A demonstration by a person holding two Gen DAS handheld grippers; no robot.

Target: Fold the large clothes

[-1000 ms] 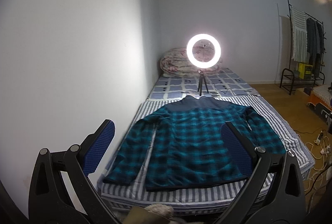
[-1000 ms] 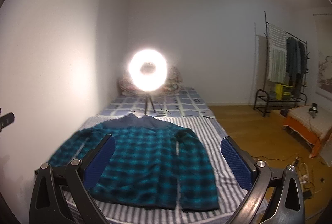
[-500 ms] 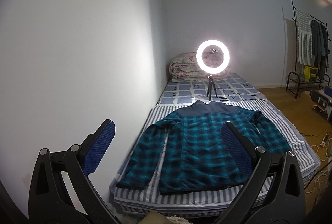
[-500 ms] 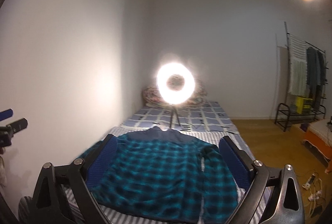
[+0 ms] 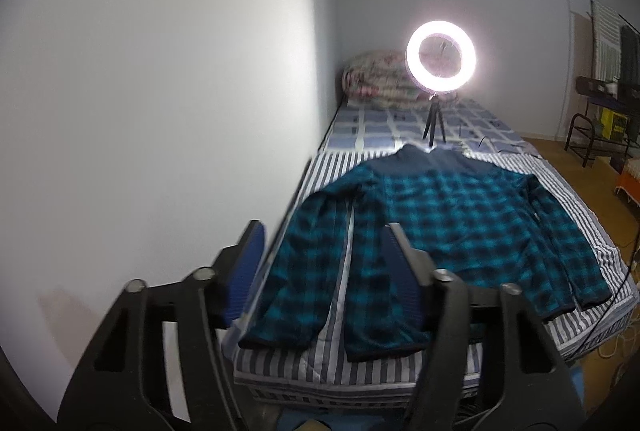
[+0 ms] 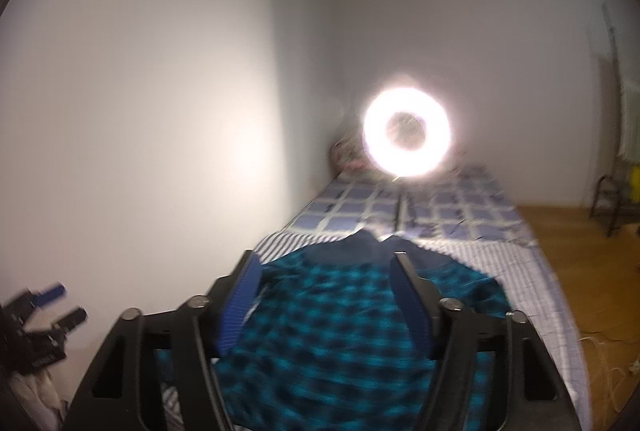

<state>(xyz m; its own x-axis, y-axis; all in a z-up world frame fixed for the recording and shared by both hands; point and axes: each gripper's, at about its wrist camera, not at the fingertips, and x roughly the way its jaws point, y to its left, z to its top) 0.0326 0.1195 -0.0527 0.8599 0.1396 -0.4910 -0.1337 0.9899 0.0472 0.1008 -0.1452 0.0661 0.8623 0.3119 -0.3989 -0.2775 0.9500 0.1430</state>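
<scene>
A teal and black plaid shirt [image 5: 460, 231] with a dark blue collar lies spread flat, sleeves out, on the striped sheet of a bed [image 5: 400, 371]. My left gripper [image 5: 324, 263] hangs in the air before the bed's near left corner, over the shirt's left sleeve. Its jaws are closing with nothing between them. In the blurred right wrist view my right gripper [image 6: 324, 291] hovers above the shirt [image 6: 340, 351], its jaws also closing on nothing. The left gripper [image 6: 60, 305] shows at that view's far left edge.
A lit ring light [image 5: 440, 57] on a small tripod stands on the bed beyond the collar, with a rolled quilt [image 5: 376, 79] behind it. A white wall runs along the bed's left side. At right are wooden floor [image 6: 580, 251], a clothes rack [image 5: 608, 91] and cables [image 5: 624, 343].
Both grippers' jaws have narrowed from wide open. Both views have swung left, so the bed sits further right and the wall fills more. The shirt looks larger and the right view is blurred.
</scene>
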